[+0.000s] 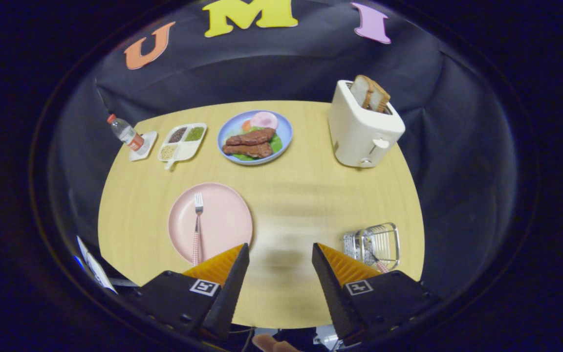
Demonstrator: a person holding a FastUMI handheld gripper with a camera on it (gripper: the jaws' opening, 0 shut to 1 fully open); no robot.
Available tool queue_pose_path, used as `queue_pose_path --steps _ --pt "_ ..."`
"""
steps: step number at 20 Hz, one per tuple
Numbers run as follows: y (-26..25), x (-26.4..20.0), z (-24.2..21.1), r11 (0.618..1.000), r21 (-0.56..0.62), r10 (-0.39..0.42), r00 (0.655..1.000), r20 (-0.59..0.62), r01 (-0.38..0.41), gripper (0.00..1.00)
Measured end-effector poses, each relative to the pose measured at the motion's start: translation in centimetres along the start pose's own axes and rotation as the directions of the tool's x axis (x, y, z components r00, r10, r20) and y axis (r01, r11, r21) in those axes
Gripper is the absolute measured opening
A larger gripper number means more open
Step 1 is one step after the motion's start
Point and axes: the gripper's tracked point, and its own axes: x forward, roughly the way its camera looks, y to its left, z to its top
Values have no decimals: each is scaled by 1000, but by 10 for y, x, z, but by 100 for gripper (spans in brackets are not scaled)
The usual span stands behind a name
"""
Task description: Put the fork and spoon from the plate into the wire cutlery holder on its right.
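Fork (pixel 197 226) lies on the pink plate (pixel 227 215), ahead of the jaws and off to their left side, tines pointing away and the patterned handle running back toward the left finger. Jaws are spread wide with nothing between them but bare table (pixel 281 195); the gripper (pixel 280 254) hangs above the near part of the tabletop.

Over on the right, just beyond the right finger, sits the wire holder (pixel 373 244). Something with a handle like the fork's pokes out of it, likely the spoon, though it is too small to be sure. If so, the fork is the one piece left to move.

Now, how will that fork behave? It looks light and stiff, so no bending to worry about, but it lies flat on a smooth plate and will probably skate if nudged from one side only. The metal neck looks thin and slick; the handle is thicker and seems the better place to pinch, about midway, fingers closing across its width. A grip near the handle's end would let the tines droop.

Farther beyond the jaws: a blue plate of food (pixel 255 137), a divided tray (pixel 183 141), a bottle (pixel 125 132) and a toaster (pixel 362 126) with bread, all well apart from the work.
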Motion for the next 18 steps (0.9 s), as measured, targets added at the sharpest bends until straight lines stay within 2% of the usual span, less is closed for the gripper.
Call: queue_pose_path --steps 2,5,12,16,18 --pt "31 10 -1 999 -6 33 999 31 -33 85" --pt "54 27 -9 1000 -9 15 999 35 -15 99" --pt "116 65 -39 998 -52 32 999 -8 -32 97" --pt "134 82 -53 996 -87 12 1000 -25 -15 98" --pt "139 91 -59 994 -107 -3 1000 -23 0 95"
